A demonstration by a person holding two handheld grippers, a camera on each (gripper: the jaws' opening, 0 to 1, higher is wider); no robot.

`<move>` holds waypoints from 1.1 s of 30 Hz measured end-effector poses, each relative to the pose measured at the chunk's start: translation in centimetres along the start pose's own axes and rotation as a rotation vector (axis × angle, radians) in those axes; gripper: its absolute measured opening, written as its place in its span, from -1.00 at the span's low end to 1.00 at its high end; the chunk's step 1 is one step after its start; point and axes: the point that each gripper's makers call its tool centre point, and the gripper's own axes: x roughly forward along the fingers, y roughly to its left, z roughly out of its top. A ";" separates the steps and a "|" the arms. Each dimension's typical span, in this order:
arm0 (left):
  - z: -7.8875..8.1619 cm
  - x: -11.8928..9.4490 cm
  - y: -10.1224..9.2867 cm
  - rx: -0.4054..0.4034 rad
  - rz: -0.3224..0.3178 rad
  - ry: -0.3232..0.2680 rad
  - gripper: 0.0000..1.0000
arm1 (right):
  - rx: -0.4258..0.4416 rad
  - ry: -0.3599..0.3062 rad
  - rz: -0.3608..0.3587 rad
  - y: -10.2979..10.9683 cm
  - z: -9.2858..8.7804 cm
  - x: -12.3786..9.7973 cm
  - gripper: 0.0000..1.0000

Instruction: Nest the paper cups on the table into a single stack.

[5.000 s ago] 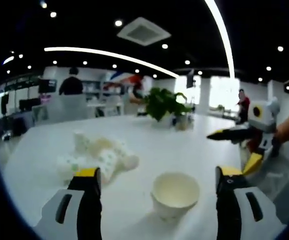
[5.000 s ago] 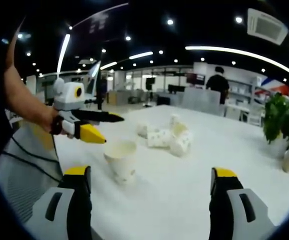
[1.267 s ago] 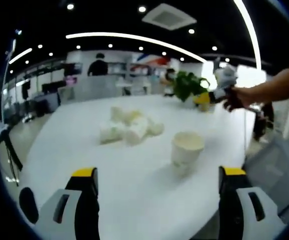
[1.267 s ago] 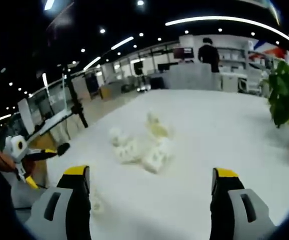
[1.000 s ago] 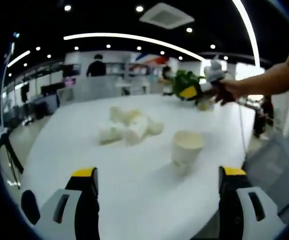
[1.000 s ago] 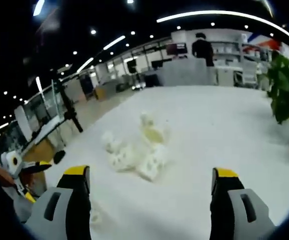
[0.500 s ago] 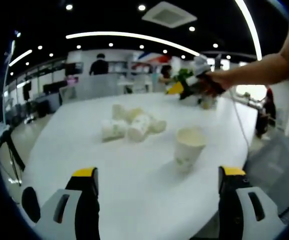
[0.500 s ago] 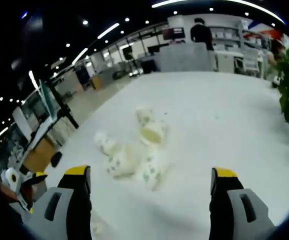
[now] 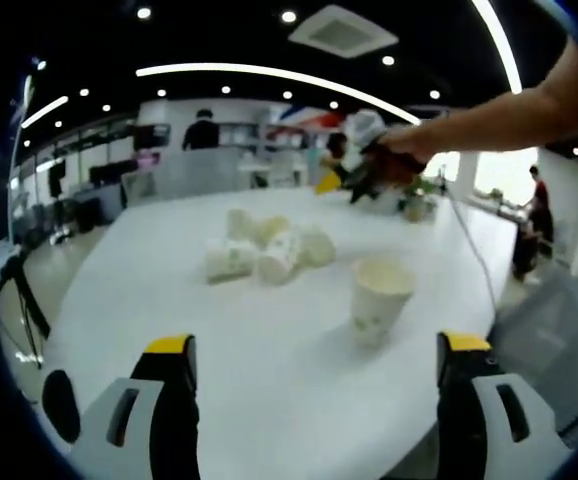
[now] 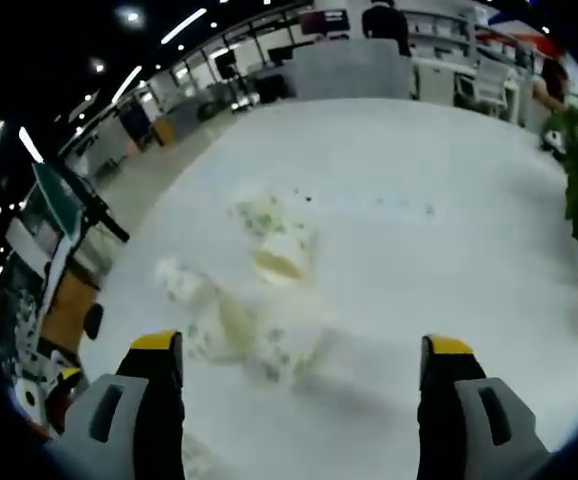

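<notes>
Bare white table [image 9: 149, 300] lies open before the upright cup [image 9: 379, 297]. Toppled cups [image 10: 259, 300] crowd together beyond it, touching one another.

Heaped cups [image 10: 254, 300] blurred; count unclear.

Left gripper [image 9: 314, 355] and right gripper [image 10: 294, 360] both wide-jawed, holding nothing; right forearm [image 9: 499, 105] outstretched.

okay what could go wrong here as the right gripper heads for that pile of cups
The tipped cups lie touching each other, so closing on one may knock or roll its neighbours across the table. The right hand-held gripper is open and its view is blurred, so aim could be off. The upright cup stands alone and looks easy to tip.
</notes>
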 end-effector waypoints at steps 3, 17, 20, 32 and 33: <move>0.0 0.1 -0.1 0.002 -0.003 0.000 0.96 | 0.009 0.059 -0.002 -0.2 -0.2 0.7 0.98; 0.1 0.1 0.3 0.003 0.010 -0.001 0.95 | 0.088 0.162 -0.015 -0.1 -0.8 2.4 0.85; 0.1 0.1 0.3 0.006 0.015 -0.003 0.95 | 0.101 0.174 -0.013 0.1 -1.4 3.3 0.82; 0.1 0.1 0.0 0.046 0.012 0.007 0.94 | 0.293 0.210 0.018 -0.2 -2.5 6.0 0.52; 0.0 0.1 0.0 0.048 0.011 0.007 0.94 | 0.306 0.210 0.018 -0.3 -2.6 6.1 0.50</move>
